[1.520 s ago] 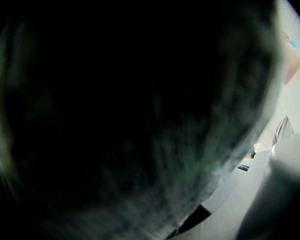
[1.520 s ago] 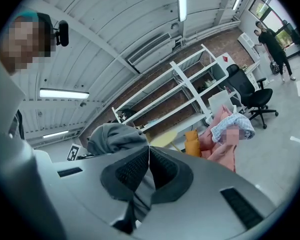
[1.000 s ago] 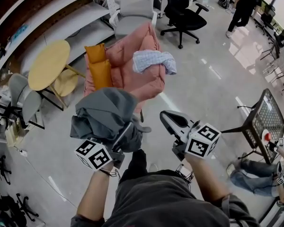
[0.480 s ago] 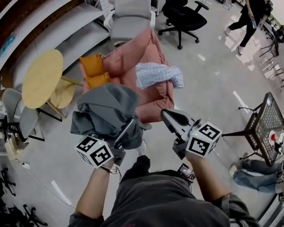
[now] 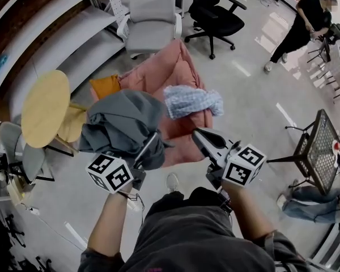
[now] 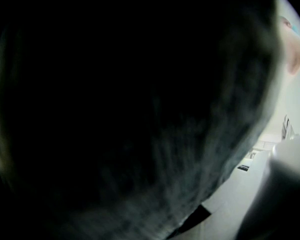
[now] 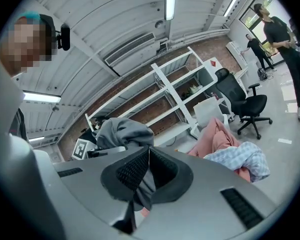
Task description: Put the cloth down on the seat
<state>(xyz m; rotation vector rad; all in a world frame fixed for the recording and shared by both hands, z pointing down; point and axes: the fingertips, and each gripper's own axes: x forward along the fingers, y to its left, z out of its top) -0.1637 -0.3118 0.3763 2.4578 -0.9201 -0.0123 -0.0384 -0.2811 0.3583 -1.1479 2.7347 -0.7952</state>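
The left gripper (image 5: 143,152) clamps a bulky, crumpled grey cloth (image 5: 122,123). Its soft folds bunch over the jaws, held in the air just before the padded pink seat (image 5: 158,72), where a pale checked cloth (image 5: 190,100) lies. The right gripper (image 5: 199,136) is empty, jaws pressed together.

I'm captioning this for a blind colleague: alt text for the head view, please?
From above, the left gripper holds a bunched grey cloth in the air before a pink seat with a checked cloth draped on it. The right gripper, shut and empty, hangs beside the left one.
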